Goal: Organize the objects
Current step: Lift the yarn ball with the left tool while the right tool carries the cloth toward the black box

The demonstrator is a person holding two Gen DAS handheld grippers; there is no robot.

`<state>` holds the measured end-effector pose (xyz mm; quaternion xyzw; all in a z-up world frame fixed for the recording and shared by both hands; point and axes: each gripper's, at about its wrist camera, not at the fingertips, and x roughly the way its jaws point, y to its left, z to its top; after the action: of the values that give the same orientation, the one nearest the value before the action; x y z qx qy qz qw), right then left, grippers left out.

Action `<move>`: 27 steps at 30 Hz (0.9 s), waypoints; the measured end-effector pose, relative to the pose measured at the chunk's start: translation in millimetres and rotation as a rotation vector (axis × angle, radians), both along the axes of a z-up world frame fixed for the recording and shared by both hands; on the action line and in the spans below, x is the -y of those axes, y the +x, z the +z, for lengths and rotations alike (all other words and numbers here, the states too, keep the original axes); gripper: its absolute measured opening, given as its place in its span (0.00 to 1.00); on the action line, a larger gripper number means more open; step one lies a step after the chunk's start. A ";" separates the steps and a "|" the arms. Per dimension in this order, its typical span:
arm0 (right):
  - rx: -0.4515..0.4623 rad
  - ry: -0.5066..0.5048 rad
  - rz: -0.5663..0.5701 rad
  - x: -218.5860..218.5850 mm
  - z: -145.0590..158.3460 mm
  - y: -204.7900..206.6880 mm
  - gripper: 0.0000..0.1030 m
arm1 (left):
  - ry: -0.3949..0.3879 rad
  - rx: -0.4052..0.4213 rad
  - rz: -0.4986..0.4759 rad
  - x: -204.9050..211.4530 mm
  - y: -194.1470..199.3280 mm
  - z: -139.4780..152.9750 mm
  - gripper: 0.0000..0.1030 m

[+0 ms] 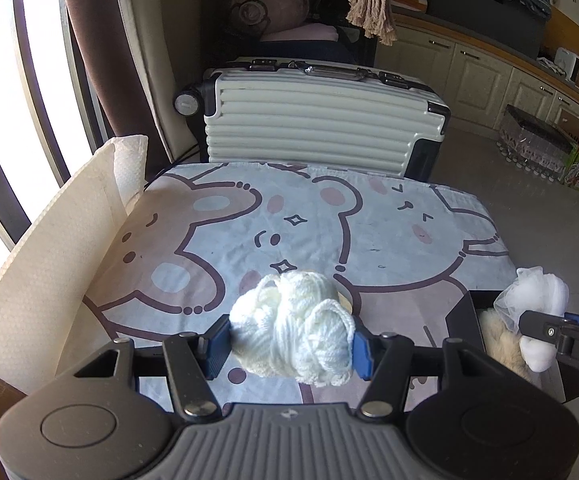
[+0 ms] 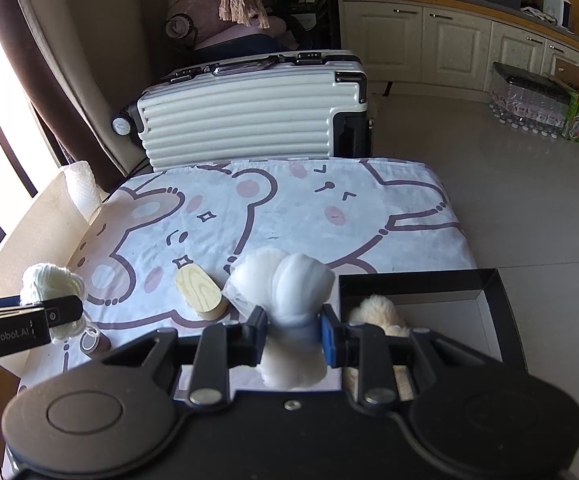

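My left gripper [image 1: 291, 340] is shut on a cream ball of yarn [image 1: 293, 326] and holds it above the bear-print cloth [image 1: 297, 220]. It also shows in the right wrist view [image 2: 51, 284]. My right gripper [image 2: 294, 336] is shut on a white mesh pouf [image 2: 285, 280], just left of a black box [image 2: 489, 292] that holds a cream fluffy thing [image 2: 377, 310]. The pouf also shows in the left wrist view [image 1: 537, 292]. A pale wooden oval block [image 2: 201, 290] lies on the cloth between the grippers. A small round jar [image 2: 91, 342] sits below the yarn.
A white ribbed suitcase [image 1: 317, 124] stands beyond the table's far edge. A roll of white paper [image 1: 49, 248] stands along the left edge by the curtain and window. Cabinets and packed bottles [image 2: 529, 100] are on the floor at the right.
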<state>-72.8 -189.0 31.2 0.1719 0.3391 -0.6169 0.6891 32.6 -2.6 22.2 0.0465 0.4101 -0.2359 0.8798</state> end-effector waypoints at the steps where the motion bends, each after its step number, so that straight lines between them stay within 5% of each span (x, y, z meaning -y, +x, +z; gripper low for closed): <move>1: -0.001 0.000 -0.001 0.2 0.5 -1.1 0.27 | -0.001 -0.001 -0.002 1.3 -0.5 -0.4 0.58; 27: 0.014 -0.034 -0.094 -5.6 27.0 -82.4 0.27 | -0.031 -0.010 -0.145 75.4 -28.5 -5.9 0.58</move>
<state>-155.3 -183.4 58.3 0.1802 0.3150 -0.6532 0.6645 4.1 -78.1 16.2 0.0611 0.4063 -0.3056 0.8590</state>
